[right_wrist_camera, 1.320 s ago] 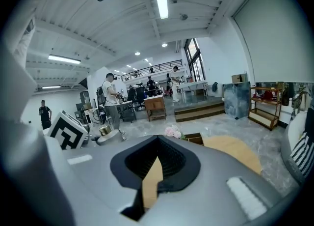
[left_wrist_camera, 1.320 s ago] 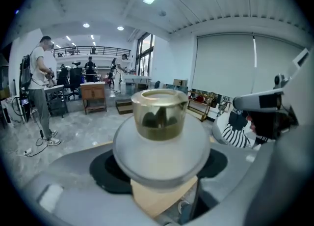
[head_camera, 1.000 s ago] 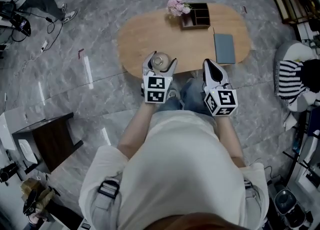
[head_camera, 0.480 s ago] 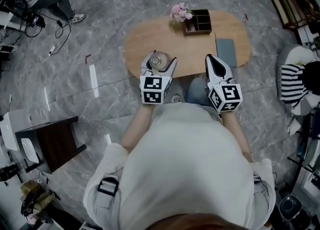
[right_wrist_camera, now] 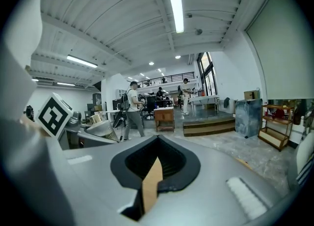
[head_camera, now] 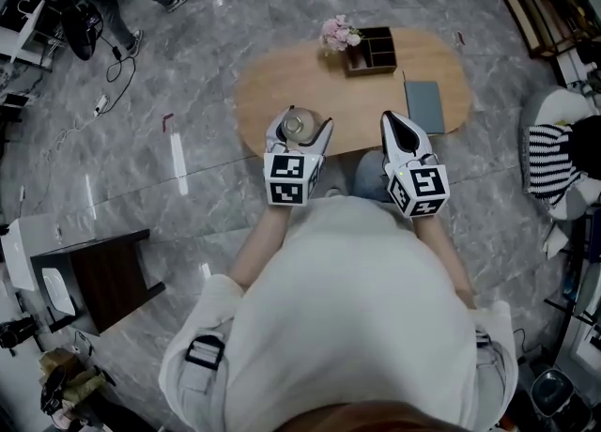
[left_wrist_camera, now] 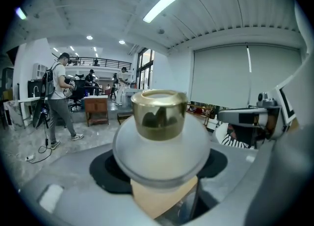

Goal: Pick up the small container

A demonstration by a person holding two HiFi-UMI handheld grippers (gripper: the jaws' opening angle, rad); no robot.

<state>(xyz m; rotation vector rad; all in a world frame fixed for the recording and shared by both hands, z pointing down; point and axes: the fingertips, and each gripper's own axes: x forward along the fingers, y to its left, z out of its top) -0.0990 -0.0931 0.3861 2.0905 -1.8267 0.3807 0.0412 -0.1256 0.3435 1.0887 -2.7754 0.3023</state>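
The small container [head_camera: 297,124], a frosted round jar with a gold lid [left_wrist_camera: 159,113], sits upright between the jaws of my left gripper [head_camera: 299,130], which is shut on its body [left_wrist_camera: 159,146]. In the head view it is over the near edge of the oval wooden table [head_camera: 272,83]. My right gripper [head_camera: 394,122] hangs to the right of it at the table's near edge. Its jaws [right_wrist_camera: 154,171] are shut with nothing between them. The right gripper view also catches the held container [right_wrist_camera: 104,127] off to the left.
At the table's far side stand a dark compartment box [head_camera: 370,50] and pink flowers [head_camera: 338,34]. A grey notebook [head_camera: 424,106] lies on its right end. A striped cushion on a seat [head_camera: 549,158] is to the right, and a dark side table [head_camera: 103,275] to the left.
Both grippers keep almost the same places, the left still shut on the container. The head view has shifted a little, and a person at the far left has moved.
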